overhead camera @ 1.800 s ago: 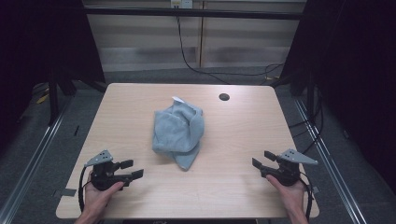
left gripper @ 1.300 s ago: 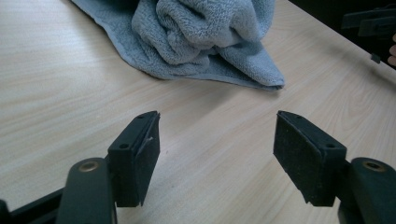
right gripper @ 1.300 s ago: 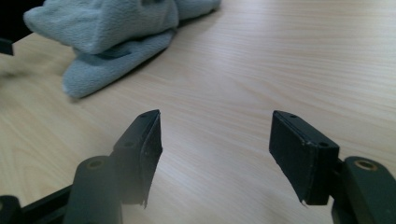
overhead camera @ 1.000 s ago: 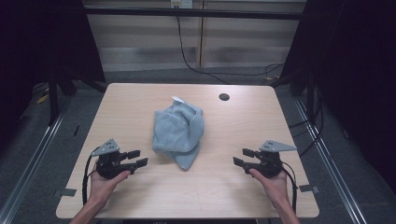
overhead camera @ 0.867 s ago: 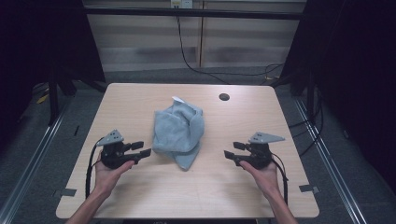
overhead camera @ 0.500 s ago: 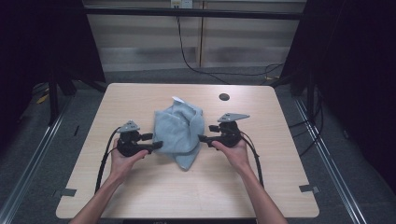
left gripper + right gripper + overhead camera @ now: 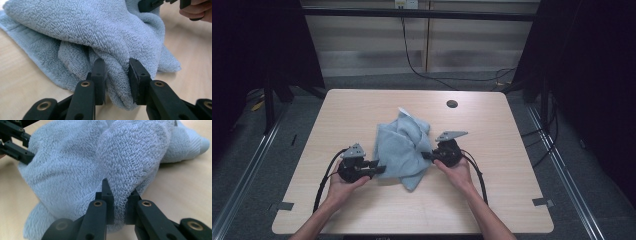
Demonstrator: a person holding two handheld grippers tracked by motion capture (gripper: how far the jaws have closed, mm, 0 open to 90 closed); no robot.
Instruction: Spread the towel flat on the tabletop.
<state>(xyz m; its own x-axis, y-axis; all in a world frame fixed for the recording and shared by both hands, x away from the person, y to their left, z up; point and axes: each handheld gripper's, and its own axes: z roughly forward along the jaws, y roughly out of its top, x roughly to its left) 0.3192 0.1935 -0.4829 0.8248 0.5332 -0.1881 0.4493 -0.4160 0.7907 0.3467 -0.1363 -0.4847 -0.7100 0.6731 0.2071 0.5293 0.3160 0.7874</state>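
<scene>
From the high view, a crumpled light blue towel [image 7: 403, 148] lies near the middle of my pale wooden worktop [image 7: 492, 130]. My left tongs [image 7: 373, 168] reach into its left edge, and my right tongs [image 7: 426, 155] reach into its right edge. My forearms come in from the bottom, and a small dark round hole [image 7: 452, 104] sits in the worktop beyond the towel.

In the left gripper view, my left tongs [image 7: 116, 82] have just been closing, and a thick fold of the towel [image 7: 105, 35] now sits between the jaws, with both pads pressing into the terry. My other hand [image 7: 197, 11] shows at the top right.

In the right gripper view, my right tongs [image 7: 120, 206] have also just been closing, and they pinch a narrow ridge of the towel [image 7: 105, 157] tightly. The tips of my left tongs [image 7: 18, 147] poke into the cloth at the upper left.
</scene>
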